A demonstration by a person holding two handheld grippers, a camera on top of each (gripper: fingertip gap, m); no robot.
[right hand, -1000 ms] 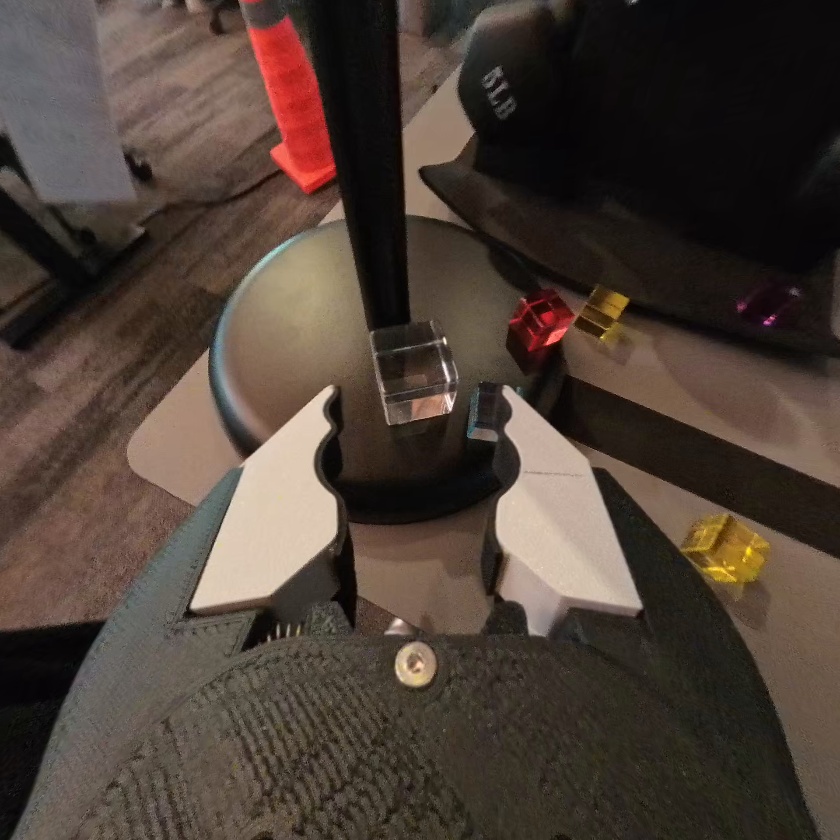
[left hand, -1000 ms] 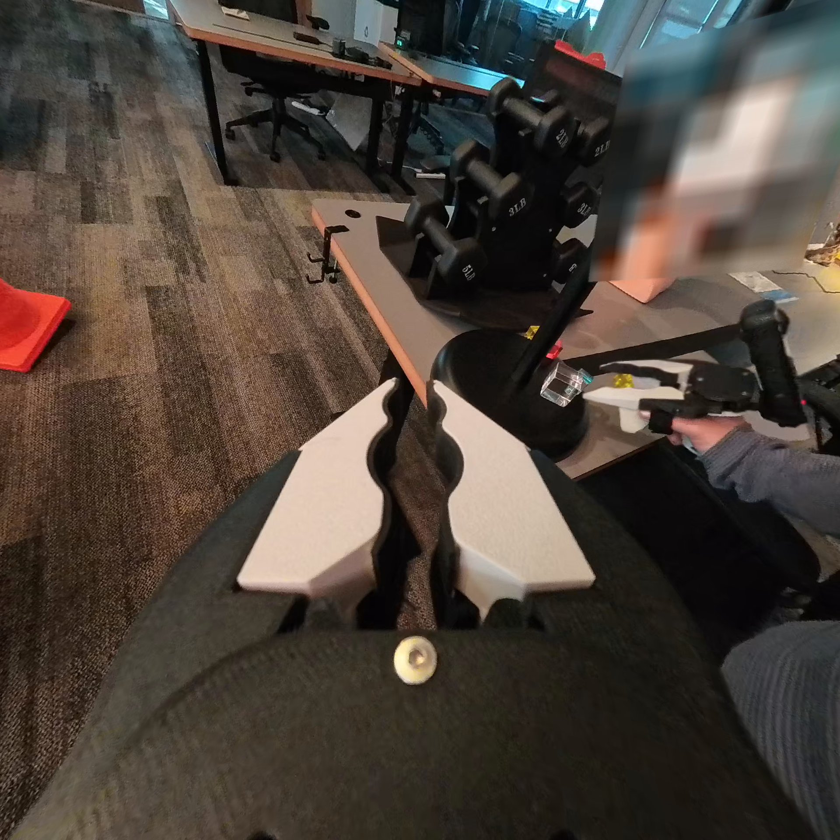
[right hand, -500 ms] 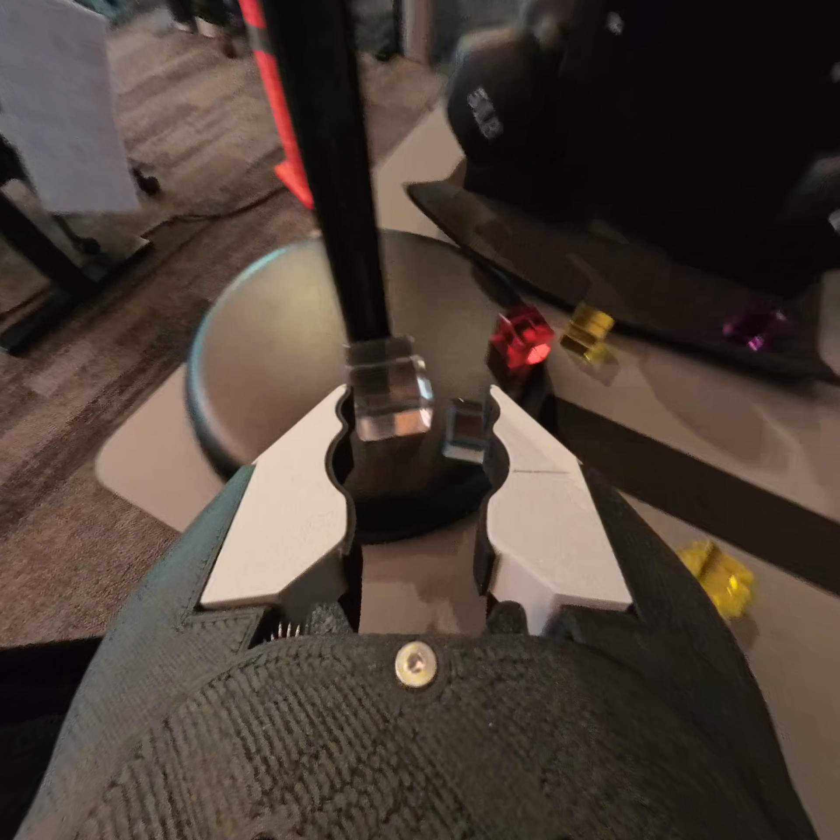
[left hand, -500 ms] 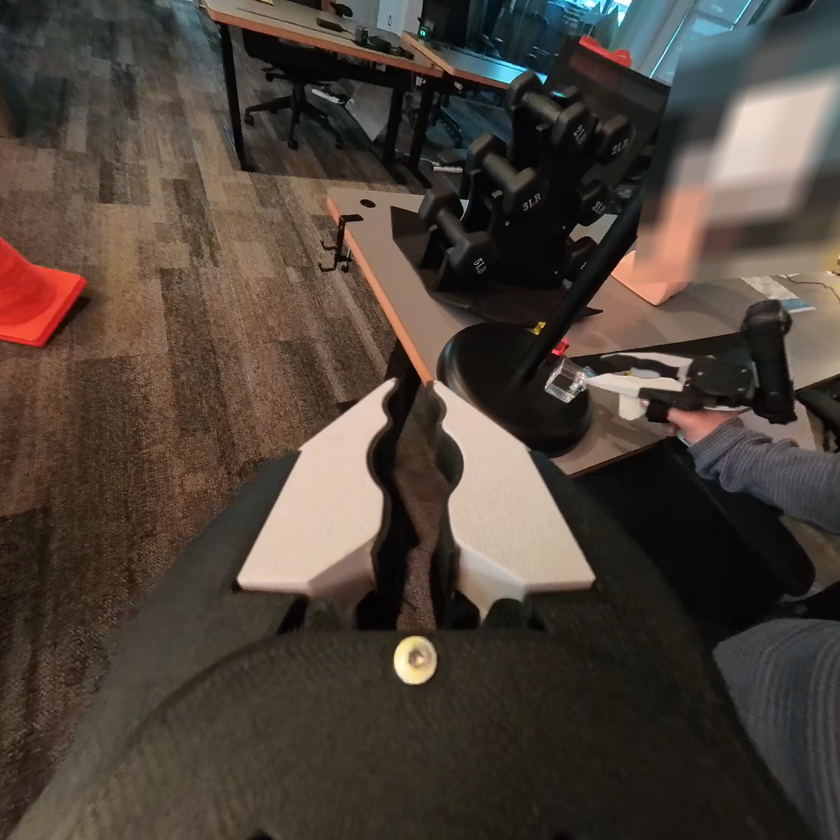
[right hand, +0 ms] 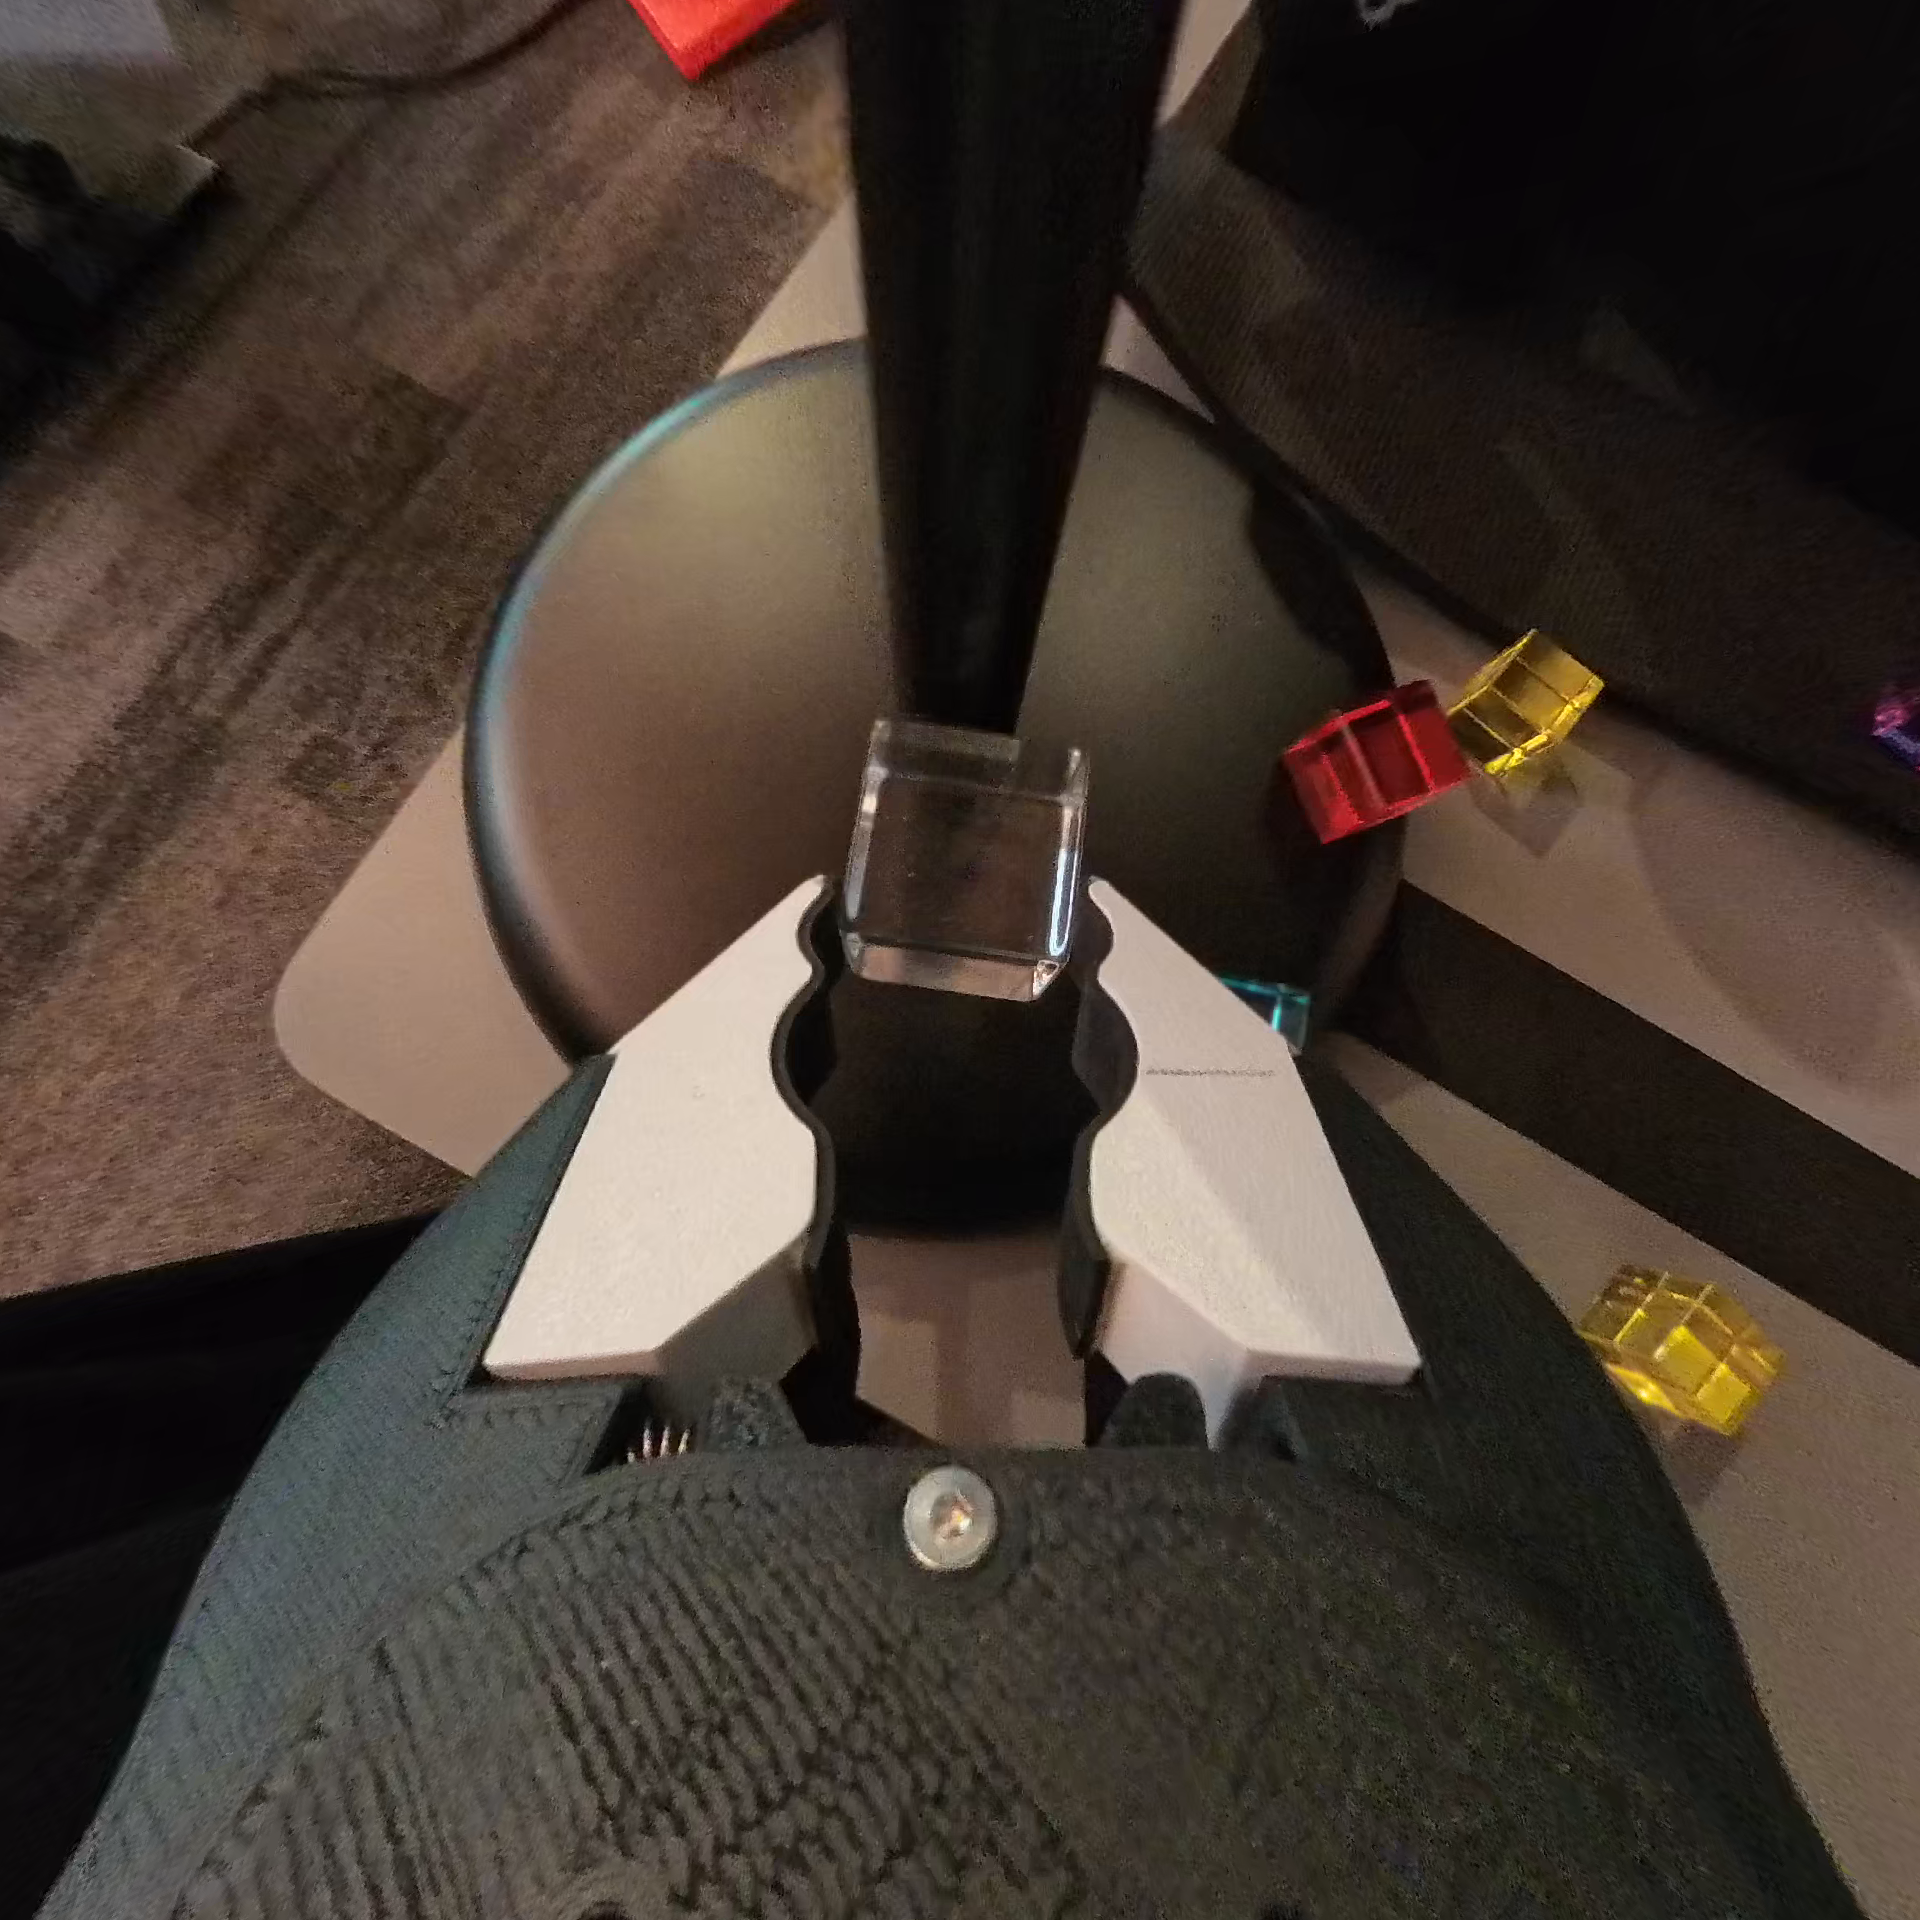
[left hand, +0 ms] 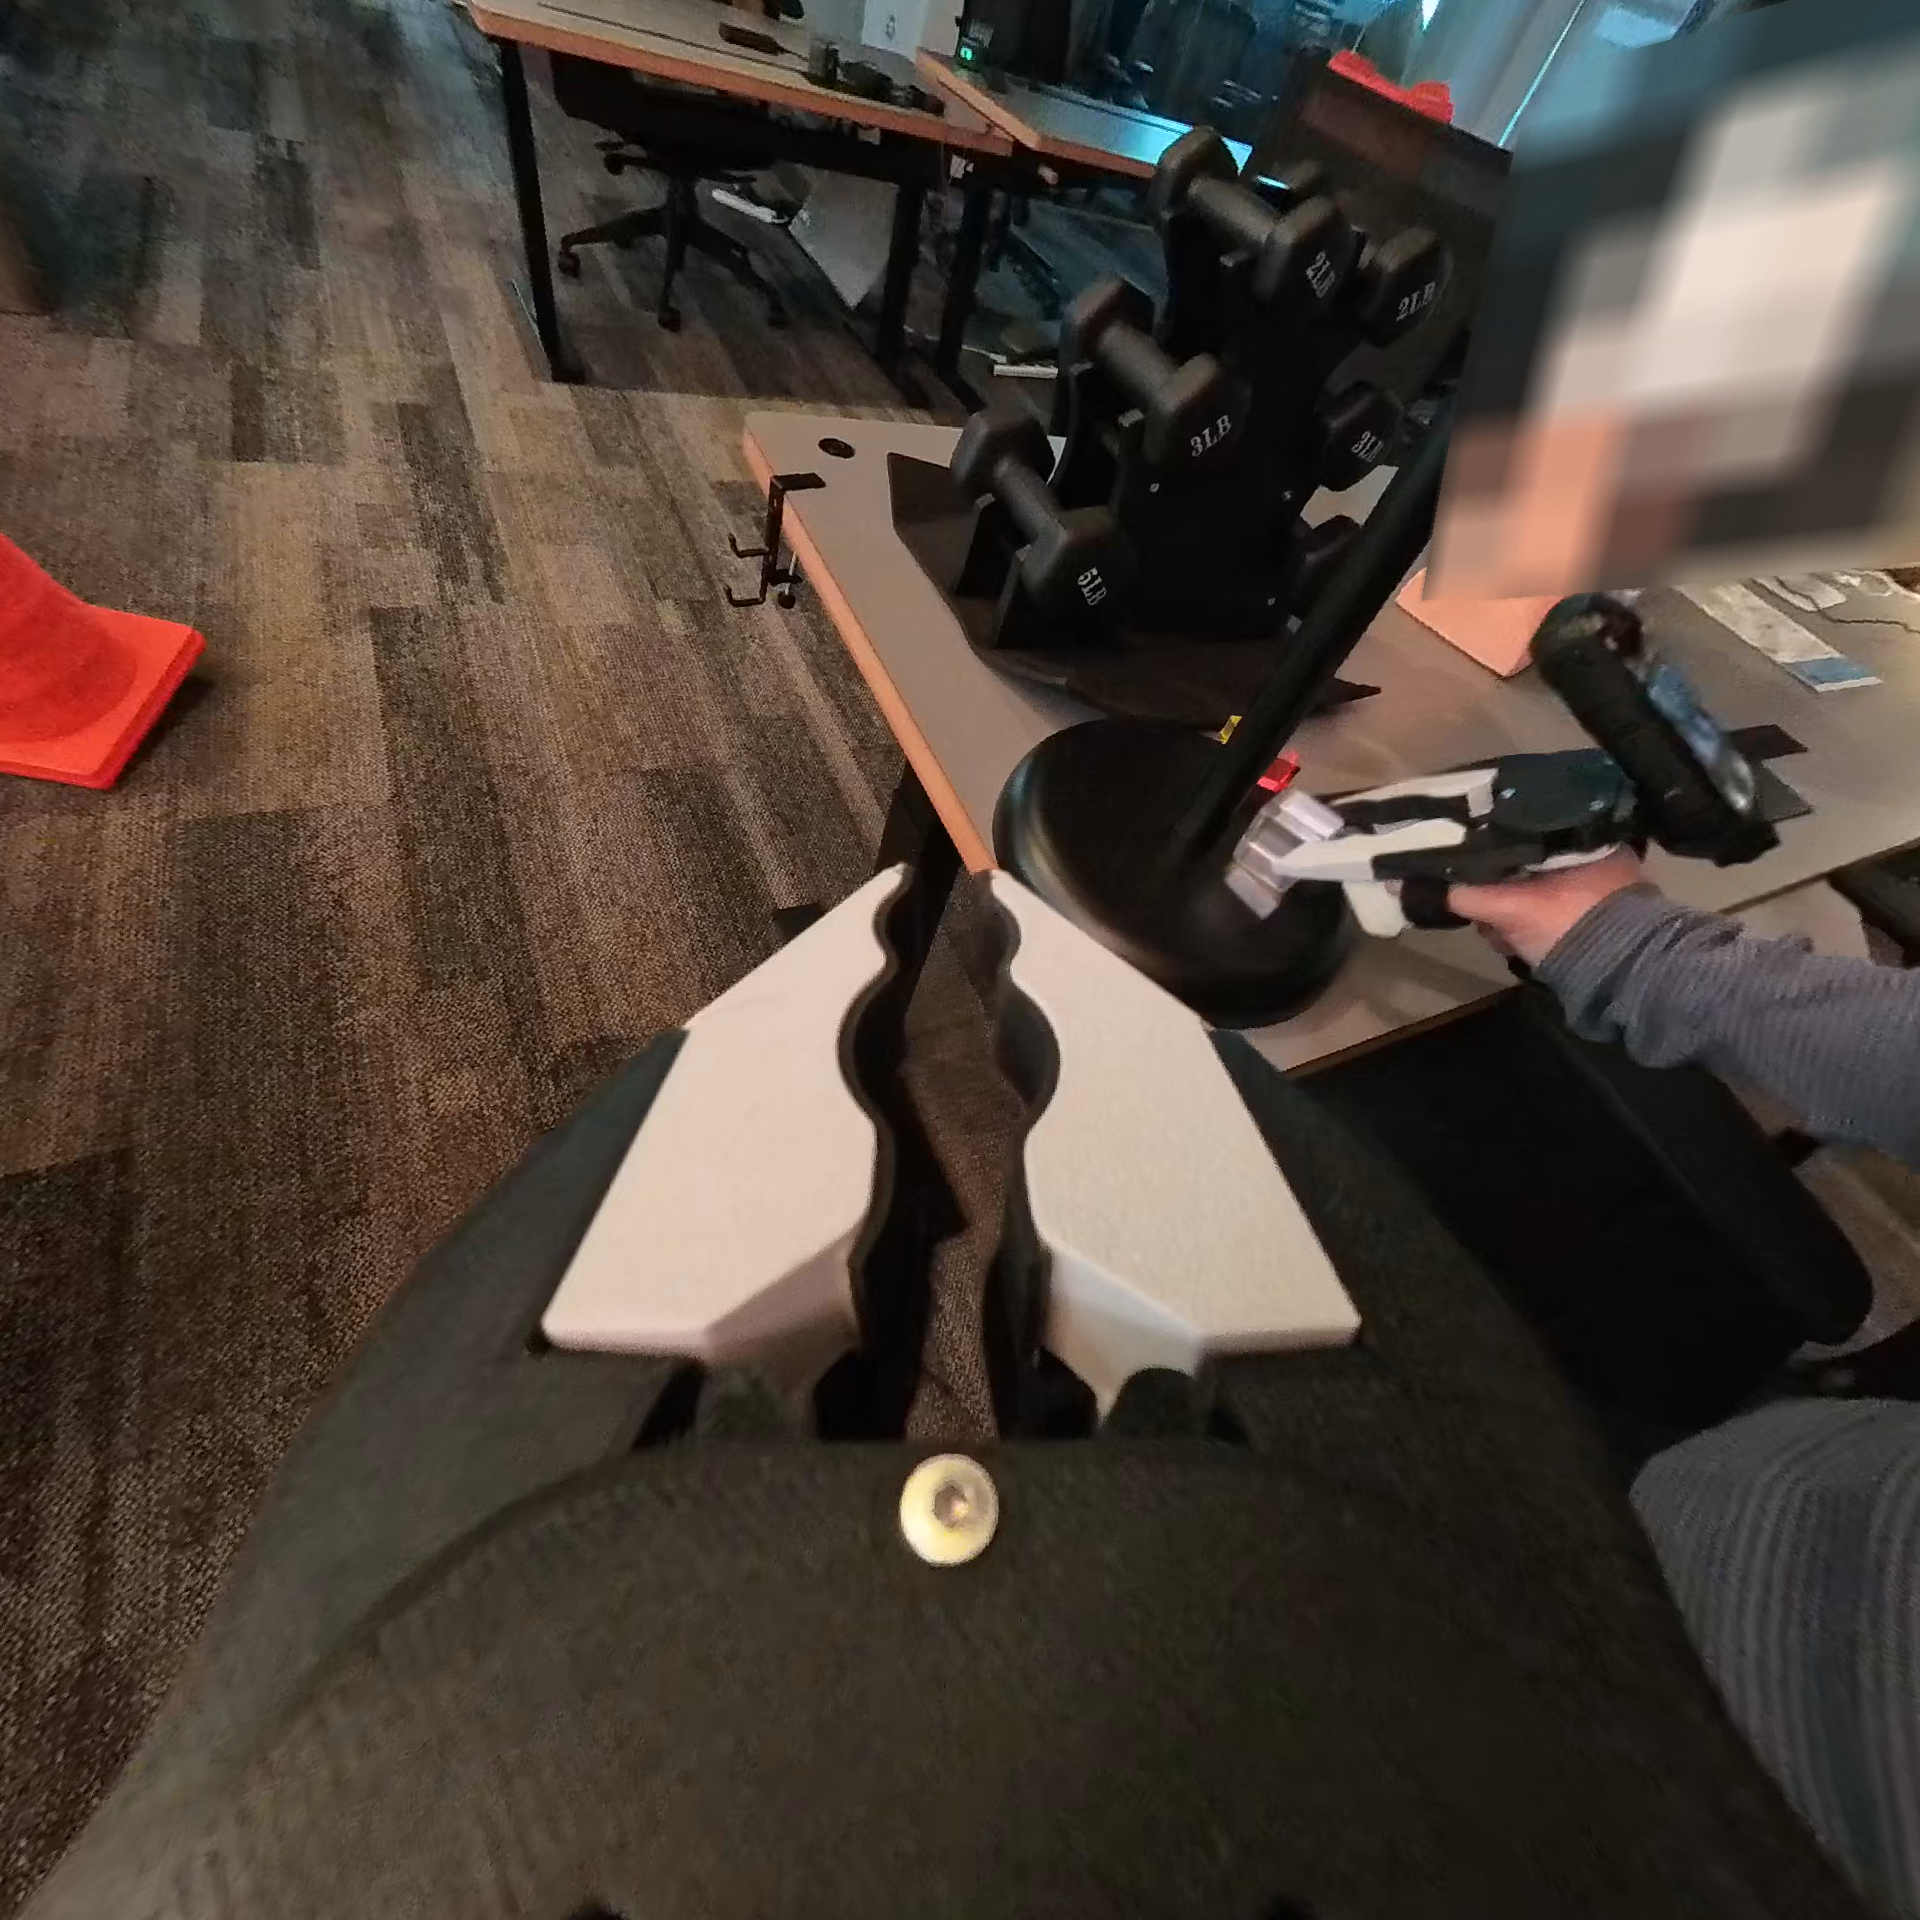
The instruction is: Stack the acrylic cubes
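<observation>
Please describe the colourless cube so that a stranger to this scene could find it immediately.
Find the round black stand base at the table corner. At the foot of its black pole, the clear cube sits between the right gripper fingertips. Neighbouring cubes are red, yellow or teal; only this one is colourless.

From my left wrist view the room looks evenly lit, with daylight from the windows [left hand: 1475, 42] at far right, and straight edges bow toward the frame's borders. My right wrist view is dimmer and warmer. A yellow cube [right hand: 1678, 1356] throws a soft shadow on the table [right hand: 1766, 935]; the clear cube [right hand: 961, 862] shows bright edge glints and slight blur
</observation>
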